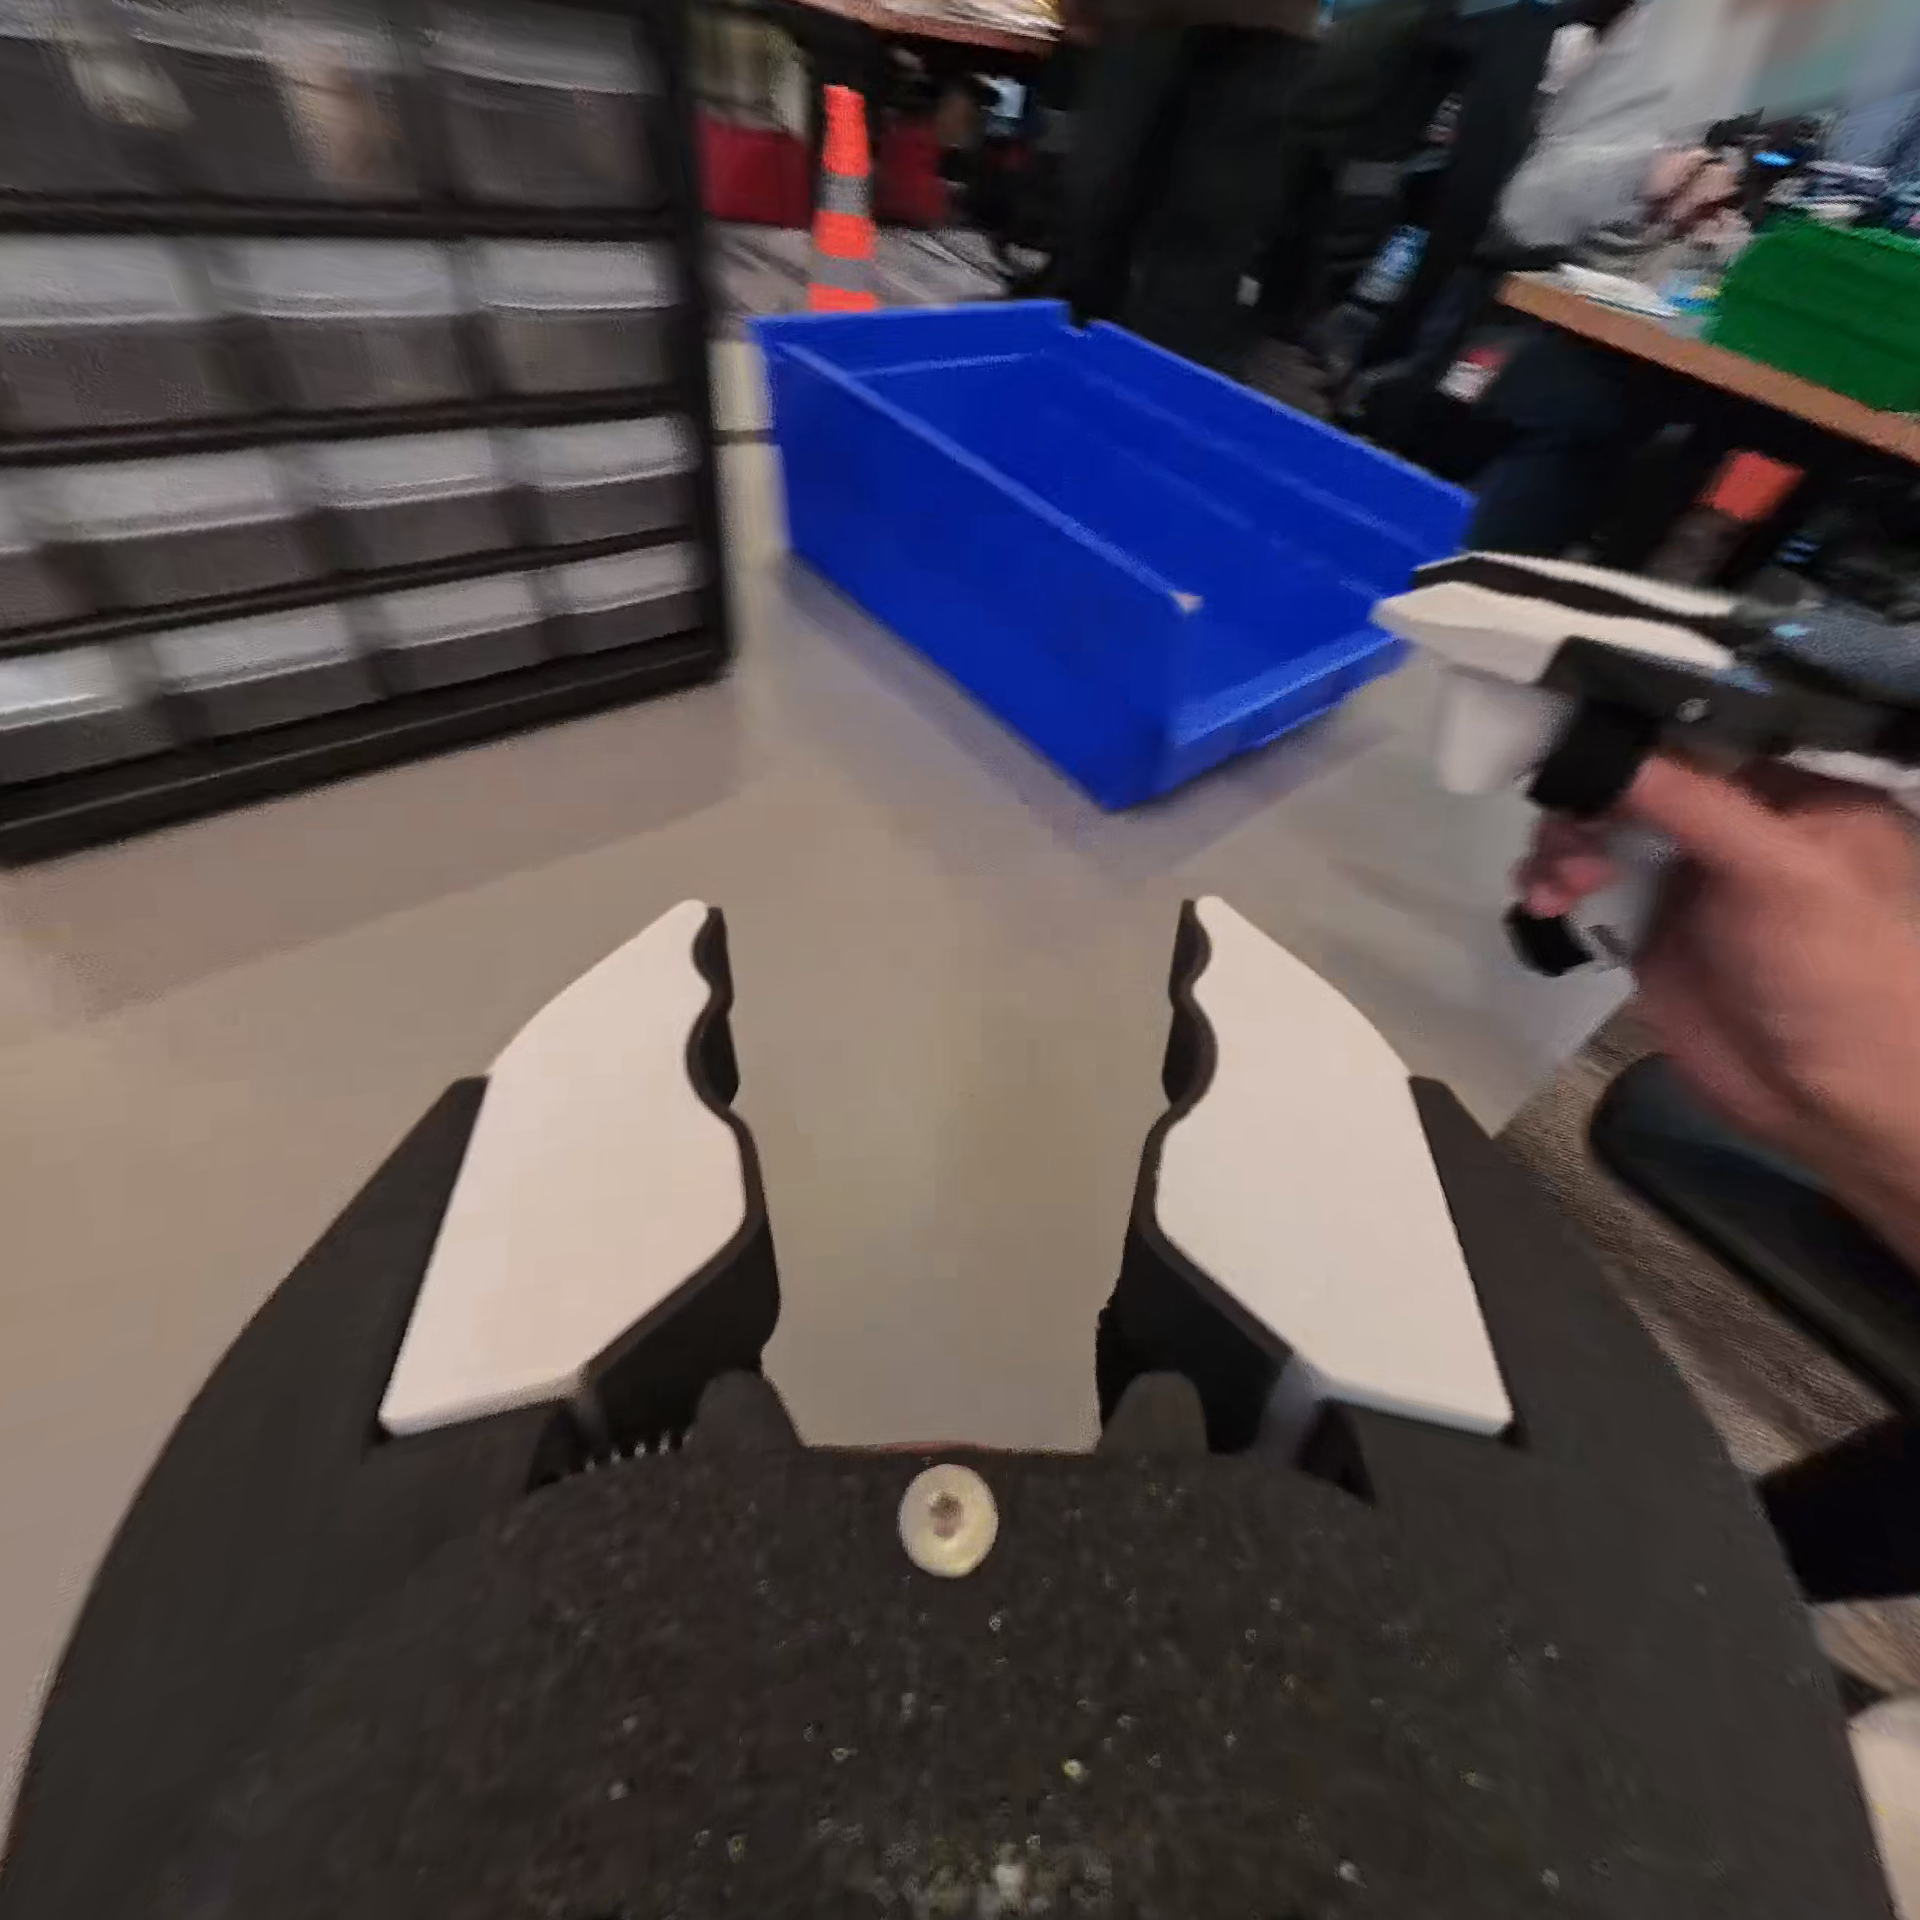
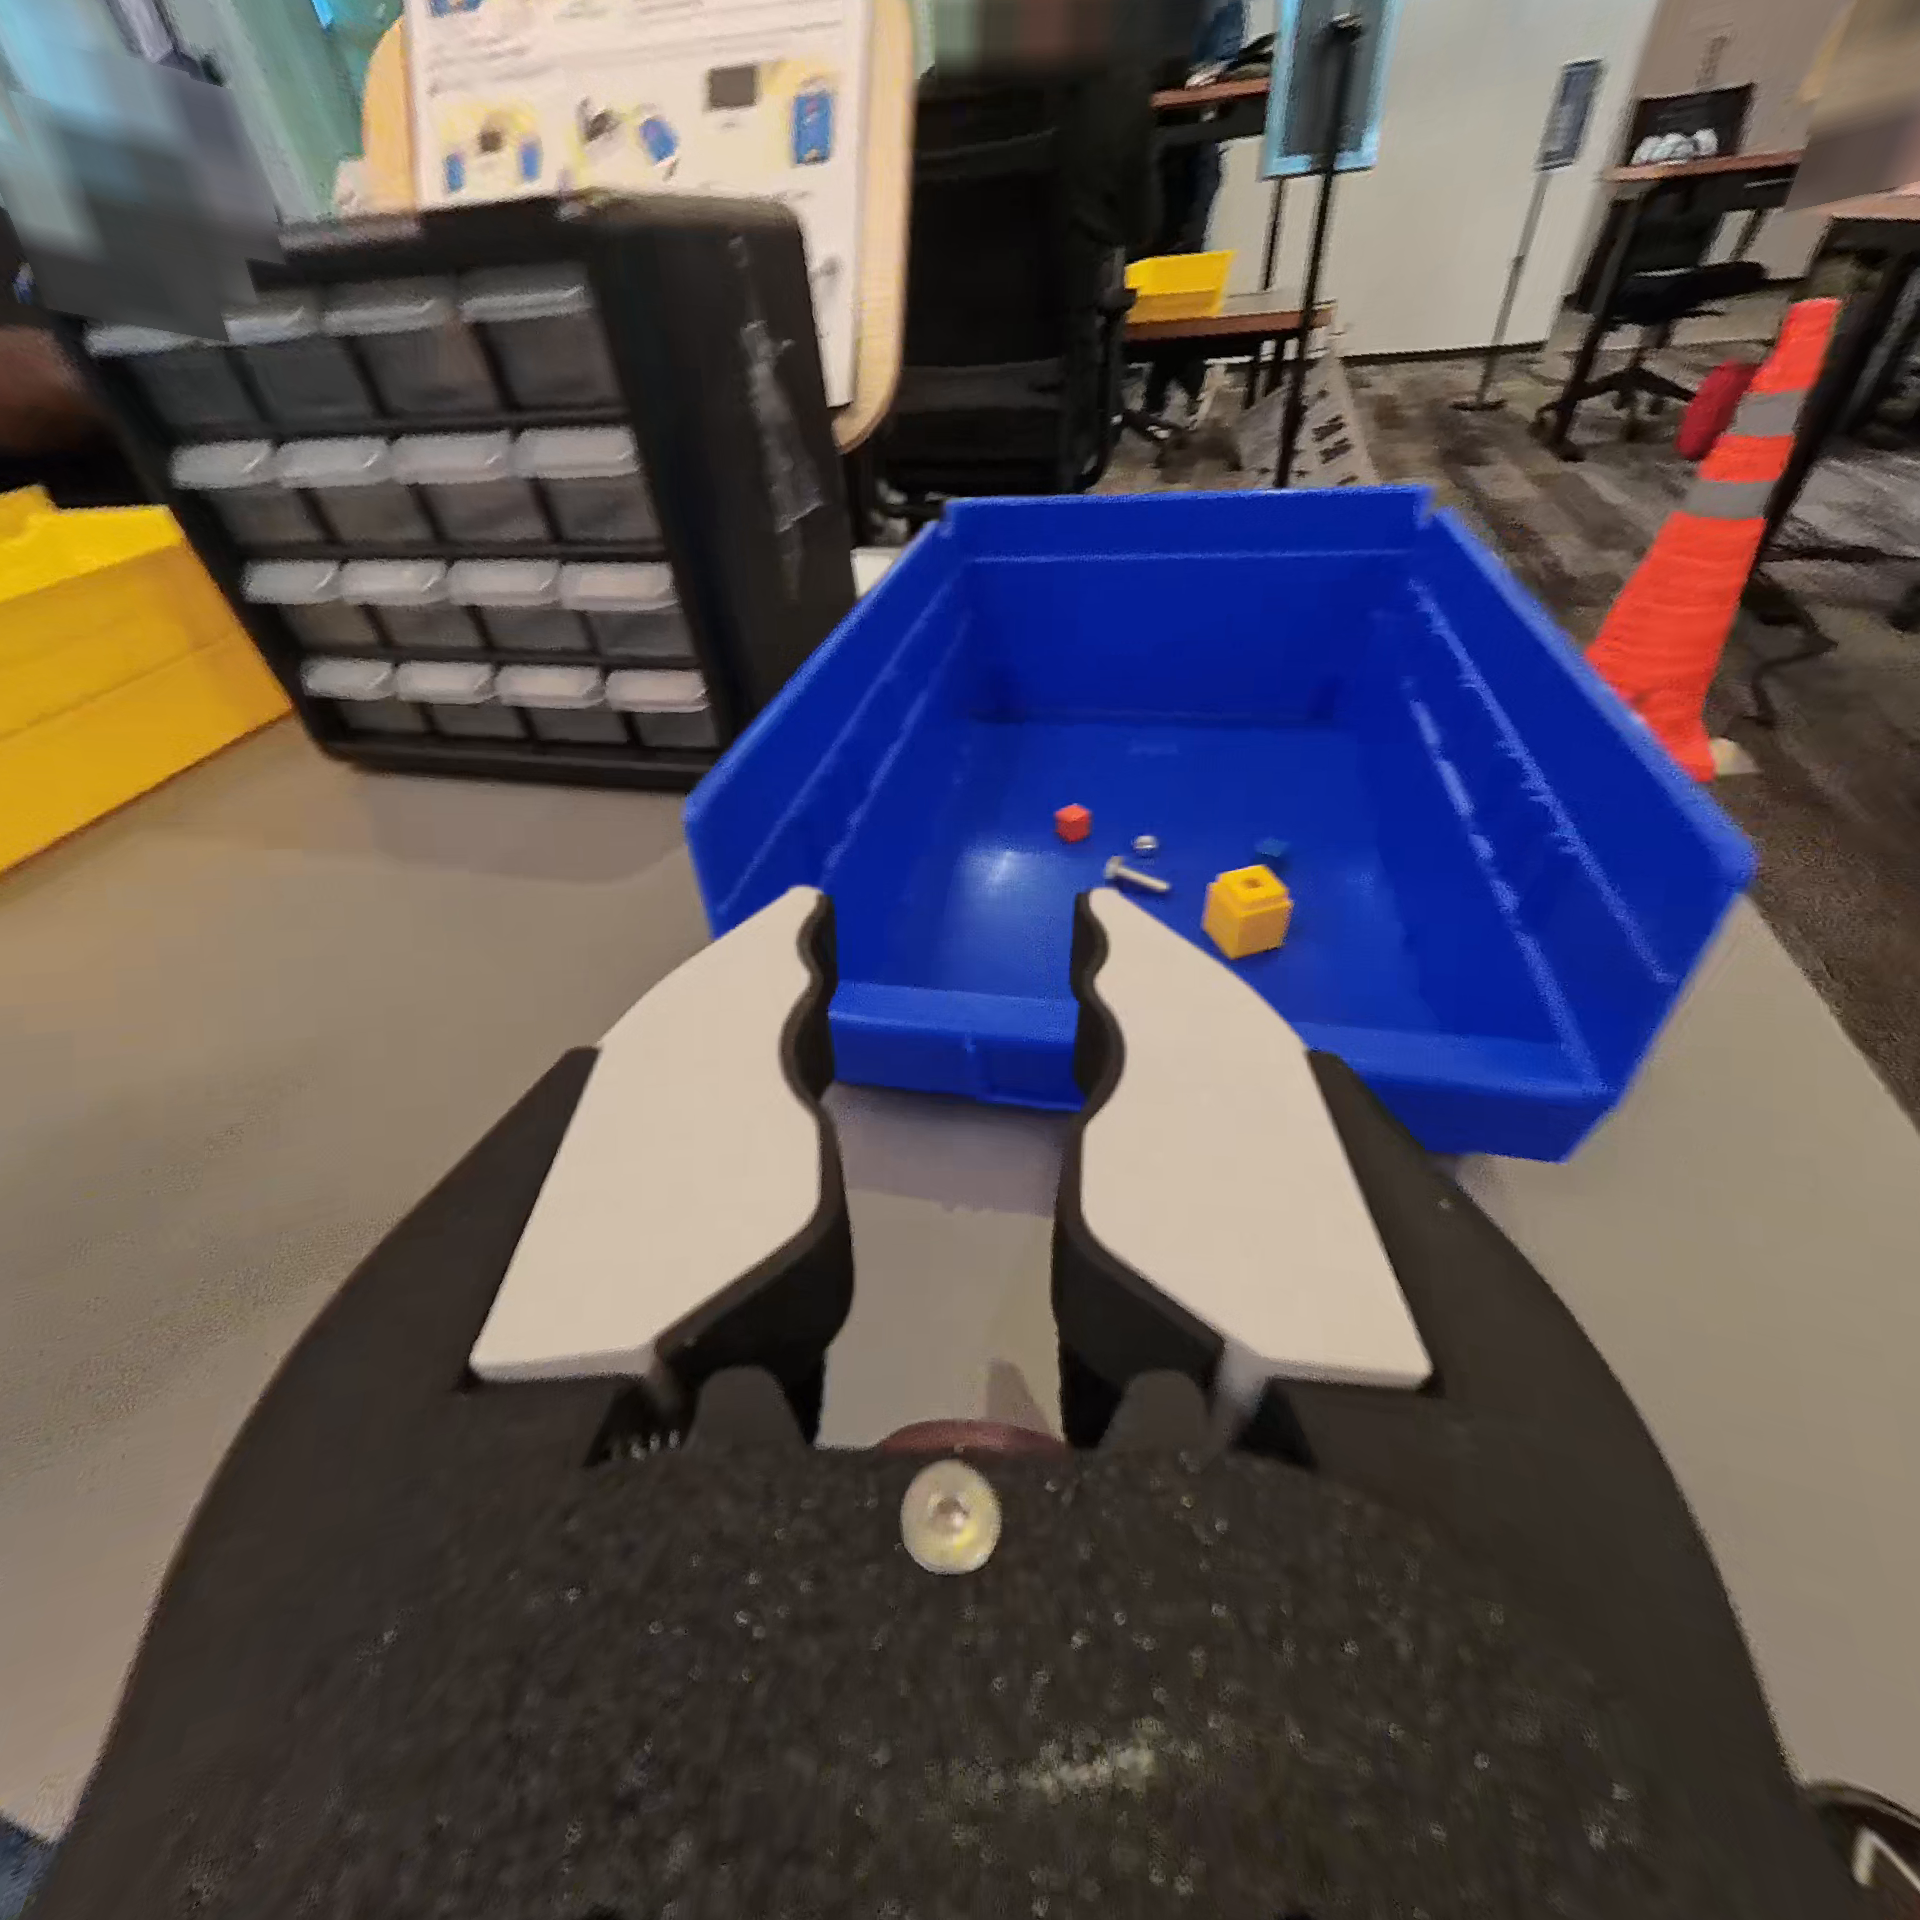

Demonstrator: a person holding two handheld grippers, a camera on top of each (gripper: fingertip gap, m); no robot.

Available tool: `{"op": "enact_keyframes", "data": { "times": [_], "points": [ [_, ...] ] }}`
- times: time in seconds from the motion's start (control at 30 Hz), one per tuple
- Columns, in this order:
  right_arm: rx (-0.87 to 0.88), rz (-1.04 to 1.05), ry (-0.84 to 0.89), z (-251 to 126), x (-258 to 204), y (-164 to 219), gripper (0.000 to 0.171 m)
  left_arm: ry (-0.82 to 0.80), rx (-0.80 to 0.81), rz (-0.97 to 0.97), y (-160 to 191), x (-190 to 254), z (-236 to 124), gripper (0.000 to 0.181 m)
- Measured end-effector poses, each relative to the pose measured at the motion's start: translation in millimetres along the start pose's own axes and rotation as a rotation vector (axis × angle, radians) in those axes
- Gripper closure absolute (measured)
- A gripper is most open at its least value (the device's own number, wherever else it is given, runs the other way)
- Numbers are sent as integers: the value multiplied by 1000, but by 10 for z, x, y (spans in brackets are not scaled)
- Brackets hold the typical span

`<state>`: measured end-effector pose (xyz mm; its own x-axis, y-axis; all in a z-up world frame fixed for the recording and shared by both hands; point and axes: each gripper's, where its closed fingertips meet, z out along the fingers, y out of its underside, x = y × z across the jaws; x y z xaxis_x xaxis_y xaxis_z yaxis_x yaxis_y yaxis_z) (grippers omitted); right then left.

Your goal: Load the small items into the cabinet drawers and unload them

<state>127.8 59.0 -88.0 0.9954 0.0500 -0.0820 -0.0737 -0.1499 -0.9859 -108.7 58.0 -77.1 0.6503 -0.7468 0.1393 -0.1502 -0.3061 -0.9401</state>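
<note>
A black cabinet (image 2: 468, 520) with rows of small clear drawers stands at the back left of the grey table; all drawers look shut. It also shows blurred in the left wrist view (image 1: 332, 416). A blue bin (image 2: 1621, 831) beside it holds a yellow cube (image 2: 1245, 910), a red cube (image 2: 1072, 822), a small blue piece (image 2: 1272, 849), a bolt (image 2: 1135, 877) and a nut (image 2: 1144, 844). My right gripper (image 2: 951, 909) is open and empty, just short of the bin's front wall. My left gripper (image 1: 951, 920) is open and empty over bare table. The blue bin (image 1: 935, 499) lies ahead of it.
A yellow bin (image 2: 94, 665) sits left of the cabinet. An orange traffic cone (image 2: 1704, 561) stands on the floor beyond the table's right edge. The right gripper (image 1: 1403, 613) held by a hand (image 1: 1787, 966) shows in the left wrist view. Chairs and desks stand behind. The left tips stand about 20 cm off the black cabinet (image 2: 468, 520). The left camera catches it too, in the left wrist view (image 1: 334, 372).
</note>
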Motion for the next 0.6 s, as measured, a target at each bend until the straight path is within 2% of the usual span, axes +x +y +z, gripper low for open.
{"op": "enact_keyframes", "data": {
  "times": [0.07,0.17,0.23,0.3,0.43,0.5,0.6],
  "points": [
    [33,55,39,-44,156,-51,126,55,-49,24,-57,354,501,100],
    [76,109,66,-112,301,-109,124,13,-169,92,20,629,1261,100],
    [83,115,74,-144,349,-122,124,-7,-226,105,62,759,1633,100],
    [87,114,77,-175,370,-128,124,-54,-247,105,68,792,1881,109],
    [86,125,55,-197,339,-122,124,-138,-241,49,15,677,2049,157],
    [78,129,42,-185,316,-110,125,-120,-236,7,7,616,2030,158],
    [83,114,37,-186,287,-142,125,-181,-220,11,1,370,1922,169]
  ]
}}
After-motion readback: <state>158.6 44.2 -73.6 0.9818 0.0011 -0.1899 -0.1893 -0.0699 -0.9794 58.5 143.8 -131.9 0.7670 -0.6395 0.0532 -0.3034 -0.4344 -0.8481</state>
